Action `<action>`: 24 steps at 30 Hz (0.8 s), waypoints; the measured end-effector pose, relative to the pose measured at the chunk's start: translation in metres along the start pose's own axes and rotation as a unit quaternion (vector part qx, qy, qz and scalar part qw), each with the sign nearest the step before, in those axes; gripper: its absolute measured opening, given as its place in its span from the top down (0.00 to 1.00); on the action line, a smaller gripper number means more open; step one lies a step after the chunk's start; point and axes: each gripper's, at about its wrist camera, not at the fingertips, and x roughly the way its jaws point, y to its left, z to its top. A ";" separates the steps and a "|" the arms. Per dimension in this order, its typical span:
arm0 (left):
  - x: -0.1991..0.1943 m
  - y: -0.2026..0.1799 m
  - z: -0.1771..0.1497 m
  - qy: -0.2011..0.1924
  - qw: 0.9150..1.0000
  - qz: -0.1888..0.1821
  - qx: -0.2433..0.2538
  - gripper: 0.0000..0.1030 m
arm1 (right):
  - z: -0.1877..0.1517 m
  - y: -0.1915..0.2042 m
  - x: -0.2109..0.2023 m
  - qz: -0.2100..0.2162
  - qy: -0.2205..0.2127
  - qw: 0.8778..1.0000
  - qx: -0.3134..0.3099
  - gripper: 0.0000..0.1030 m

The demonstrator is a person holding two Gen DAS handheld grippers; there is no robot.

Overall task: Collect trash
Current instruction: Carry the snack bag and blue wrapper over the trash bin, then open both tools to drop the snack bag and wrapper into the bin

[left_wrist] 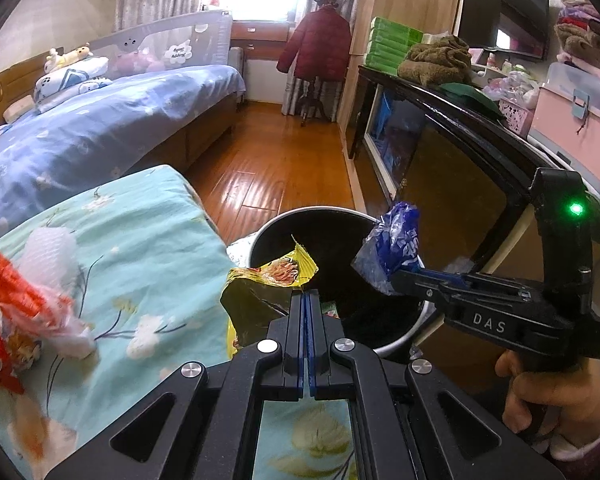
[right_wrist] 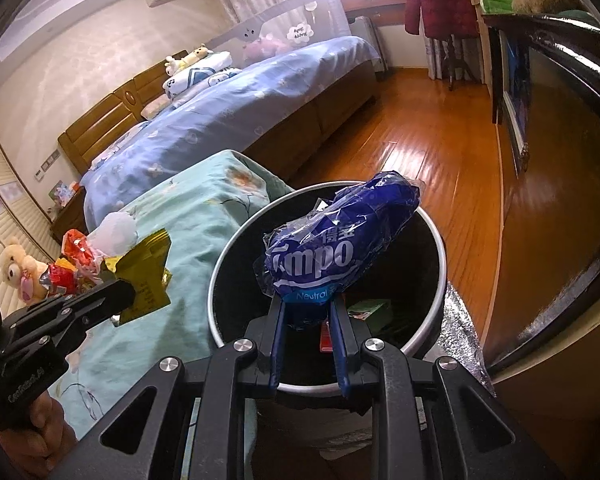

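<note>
The person is working at the drop-off step, with both tools loaded and brought to the round black trash bin with a pale metal rim (right_wrist: 428,216). The right gripper (right_wrist: 308,312) is pinching a crumpled dark-blue plastic tissue wrapper with white lettering (right_wrist: 340,248) between its blue-lined fingers (right_wrist: 277,344); the jaws are standing part-way apart, wedged by the bundle. In the right wrist view the wrapper is hanging directly over the bin's mouth, at about 12 o'clock from the fingertips. A green carton and a red item are already lying on the bin's floor.

The left gripper (left_wrist: 309,294) is clamped nearly flat on a crinkled yellow-and-black foil snack bag (left_wrist: 260,292). In the left wrist view the bag is sticking out toward 11 o'clock, overlapping the bin's near-left rim, so it seems only partly over the opening.

On the teal floral cloth-covered surface (left_wrist: 152,240), at about 9 o'clock from the left gripper, a red-and-orange plastic wrapper (left_wrist: 8,300) and a white foam-net sleeve (left_wrist: 48,256) are lying, uncollected.

Judging from this, the next move calls for spreading the right jaws so the blue wrapper falls inside, then shifting the yellow bag toward 1 o'clock, fully past the rim, before releasing it. The light foil could catch on the rim or cling to the pads.
</note>
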 end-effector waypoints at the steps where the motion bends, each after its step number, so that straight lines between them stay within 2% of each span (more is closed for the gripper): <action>1: 0.002 -0.001 0.001 0.001 1.000 -0.001 0.001 1.00 | 0.001 -0.001 0.001 -0.001 0.001 1.000 0.000 0.80; 24: 0.039 -0.020 0.017 0.019 1.000 -0.005 0.012 1.00 | 0.016 -0.017 0.016 -0.014 0.017 1.000 0.004 0.80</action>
